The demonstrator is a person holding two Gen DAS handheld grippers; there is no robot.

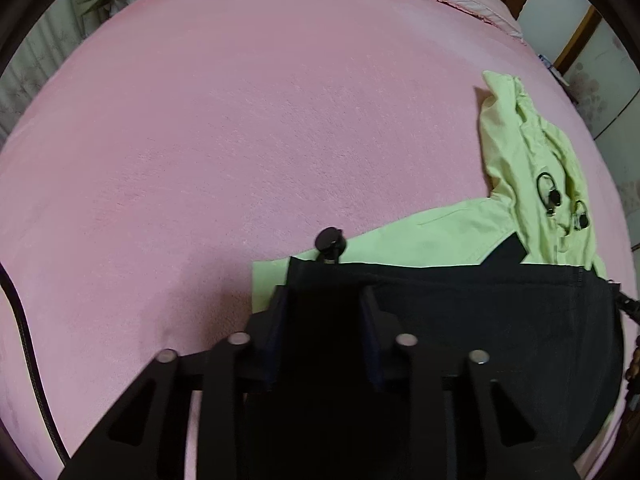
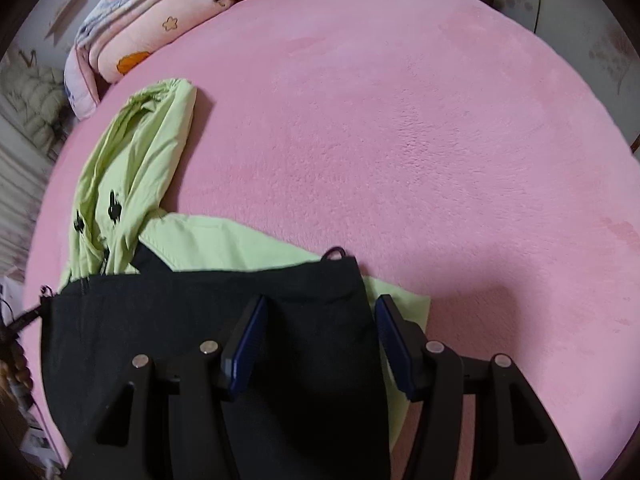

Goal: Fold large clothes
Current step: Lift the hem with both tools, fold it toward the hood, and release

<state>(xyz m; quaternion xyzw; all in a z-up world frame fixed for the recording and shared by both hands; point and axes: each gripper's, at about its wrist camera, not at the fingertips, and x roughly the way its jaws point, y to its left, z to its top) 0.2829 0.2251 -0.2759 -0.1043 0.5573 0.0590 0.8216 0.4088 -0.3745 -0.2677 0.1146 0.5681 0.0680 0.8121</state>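
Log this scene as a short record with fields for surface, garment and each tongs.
surface: pink blanket
garment: light green hooded jacket, black fabric layer lying over its near part
hood: crumpled, beyond the black layer
left tongs: straddling the black layer's edge; grip unclear
right tongs: open, straddling the black layer's corner

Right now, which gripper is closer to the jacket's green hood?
Neither clearly. The left gripper is at one corner of the black lining, the right gripper at the other; the hood lies beyond, between them.
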